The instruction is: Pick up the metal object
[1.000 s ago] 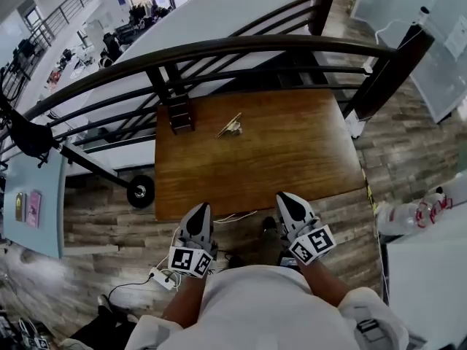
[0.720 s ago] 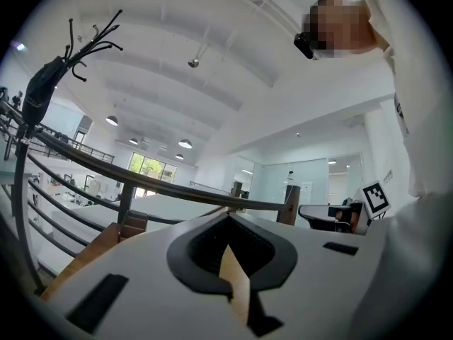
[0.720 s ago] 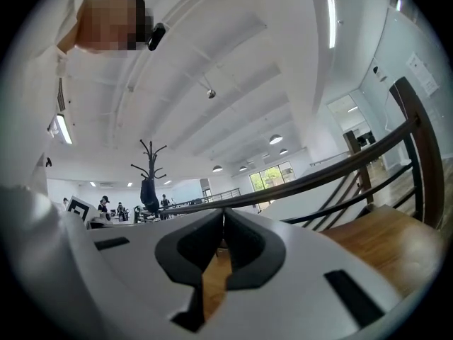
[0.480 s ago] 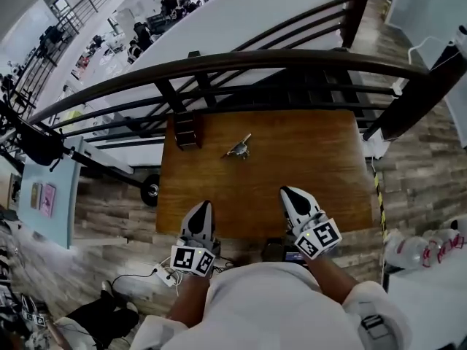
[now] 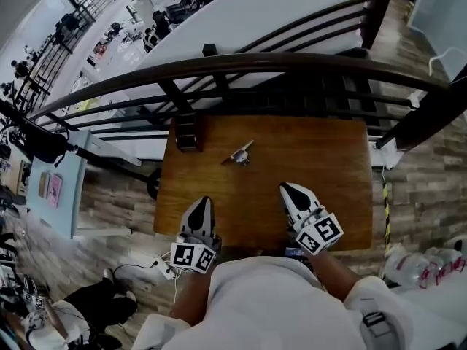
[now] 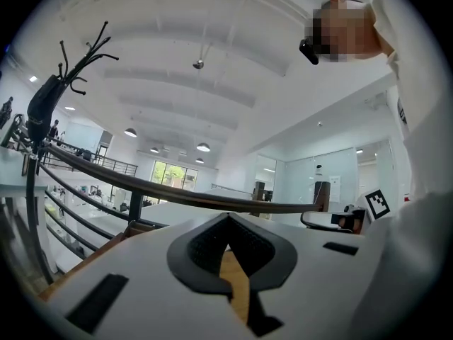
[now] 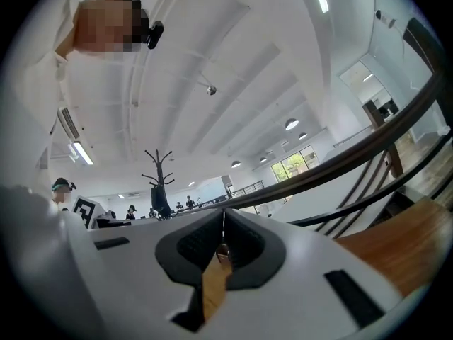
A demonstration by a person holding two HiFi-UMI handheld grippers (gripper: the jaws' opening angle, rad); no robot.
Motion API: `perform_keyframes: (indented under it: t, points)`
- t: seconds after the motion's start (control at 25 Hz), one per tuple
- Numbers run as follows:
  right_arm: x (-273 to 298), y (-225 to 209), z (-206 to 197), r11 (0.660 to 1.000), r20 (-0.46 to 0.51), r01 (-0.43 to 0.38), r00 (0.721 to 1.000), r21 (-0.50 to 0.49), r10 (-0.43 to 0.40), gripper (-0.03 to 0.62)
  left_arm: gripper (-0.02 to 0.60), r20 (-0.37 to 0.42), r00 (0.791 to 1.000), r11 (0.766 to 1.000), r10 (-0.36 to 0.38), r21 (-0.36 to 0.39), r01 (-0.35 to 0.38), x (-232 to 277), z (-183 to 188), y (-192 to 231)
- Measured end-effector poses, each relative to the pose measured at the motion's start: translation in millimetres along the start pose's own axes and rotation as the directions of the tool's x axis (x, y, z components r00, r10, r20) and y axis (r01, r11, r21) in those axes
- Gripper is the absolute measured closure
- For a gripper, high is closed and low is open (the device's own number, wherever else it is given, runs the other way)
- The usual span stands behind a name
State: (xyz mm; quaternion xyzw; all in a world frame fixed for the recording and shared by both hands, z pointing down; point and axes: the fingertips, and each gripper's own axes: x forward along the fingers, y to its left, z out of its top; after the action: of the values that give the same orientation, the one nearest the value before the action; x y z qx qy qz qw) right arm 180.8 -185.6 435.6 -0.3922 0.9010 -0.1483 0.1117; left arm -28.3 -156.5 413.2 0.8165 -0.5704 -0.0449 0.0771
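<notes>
Both grippers have advanced over the near edge of the table (image 5: 328, 159). The left gripper (image 5: 202, 203) and right gripper (image 5: 287, 189) are each clenched on nothing. The metal object (image 5: 239, 154) lies beyond them, toward the far-left part of the table.

Place: open-plan office, seen from an upper gallery level
Gallery edge: a curved dark railing (image 5: 277, 63) runs past a wooden table (image 5: 321, 159) on plank flooring (image 5: 109, 210)
Far left, below: rows of desks (image 5: 157, 24) with people at them
Fittings: coat stand (image 7: 157, 183), glass-walled rooms (image 6: 333, 179), round ceiling lamps (image 6: 203, 147), tall far windows (image 6: 170, 174)
</notes>
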Motion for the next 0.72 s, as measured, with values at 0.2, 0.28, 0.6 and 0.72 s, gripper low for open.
perform_keyframes:
  t: [0.2,0.28,0.6,0.72]
  points:
    - [6.4,-21.9,-6.3,0.999,-0.012,0.026,1.0,0.023,-0.026,0.569,0.571,0.005,1.0,1.0,-0.001,0.0,0.001,15.5,1.4,3.8]
    - [13.7,-27.7,-11.3,0.999,-0.019,0.03,0.999,0.033,-0.03,0.569,0.571,-0.004,1.0,1.0,0.004,0.0,-0.004,19.3,-2.7,10.4]
    - [58.6,-19.8,-33.8,0.997,-0.042,0.072,0.997,0.008,-0.072,0.569,0.571,-0.007,0.999,0.999,-0.031,-0.025,0.031,45.1,-18.1,70.7]
    - [76.8,-24.7,-31.8,0.994,-0.059,0.109,0.992,-0.004,-0.109,0.569,0.571,-0.024,0.998,0.998,-0.058,-0.026,0.057,66.1,-10.5,87.0]
